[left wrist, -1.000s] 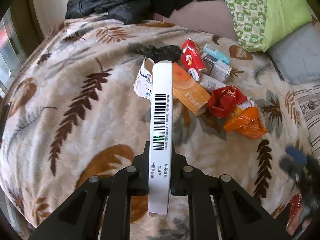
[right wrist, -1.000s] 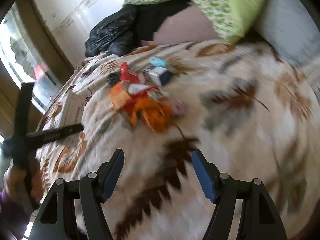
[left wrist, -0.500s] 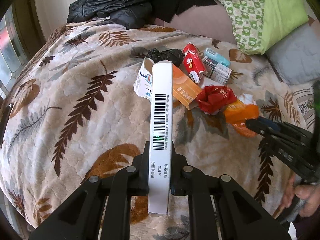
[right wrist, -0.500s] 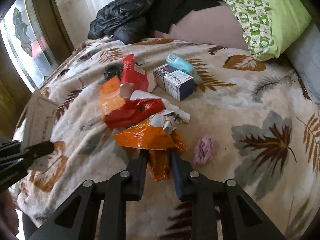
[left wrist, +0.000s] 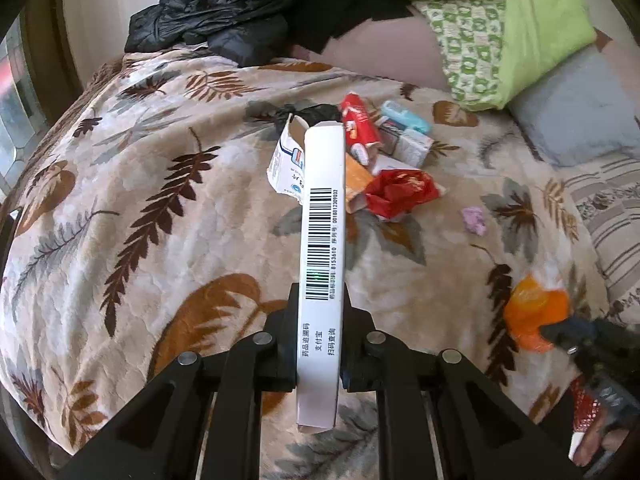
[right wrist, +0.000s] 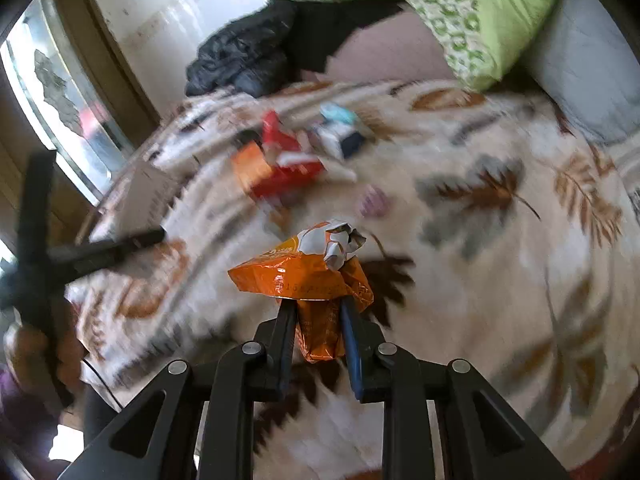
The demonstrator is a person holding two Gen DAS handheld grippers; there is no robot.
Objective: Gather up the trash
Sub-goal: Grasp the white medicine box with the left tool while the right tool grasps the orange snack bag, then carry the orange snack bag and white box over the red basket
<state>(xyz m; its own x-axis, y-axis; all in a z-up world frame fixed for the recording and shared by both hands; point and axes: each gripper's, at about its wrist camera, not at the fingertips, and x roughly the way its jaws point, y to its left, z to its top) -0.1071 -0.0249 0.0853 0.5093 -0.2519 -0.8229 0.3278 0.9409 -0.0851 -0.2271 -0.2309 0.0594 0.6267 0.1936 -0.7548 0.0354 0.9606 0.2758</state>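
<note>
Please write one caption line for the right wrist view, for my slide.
Right gripper shut on an orange snack wrapper above the leaf-print blanket.

The white carton (left wrist: pixel 322 264) in the left gripper (left wrist: pixel 319 344) is matt card, smooth, with a printed barcode. The orange wrapper (right wrist: pixel 316 280) pinched by the right gripper (right wrist: pixel 318 336) is glossy crinkled foil or plastic film with a silvery inside. Both grippers are matt black plastic with shiny metal pins. The leaf-print blanket (left wrist: pixel 160 208) is soft, fuzzy quilted cloth. The red wrapper (left wrist: pixel 396 192) is shiny crumpled film. The black jacket (left wrist: pixel 216 12) looks slick and slightly glossy.
</note>
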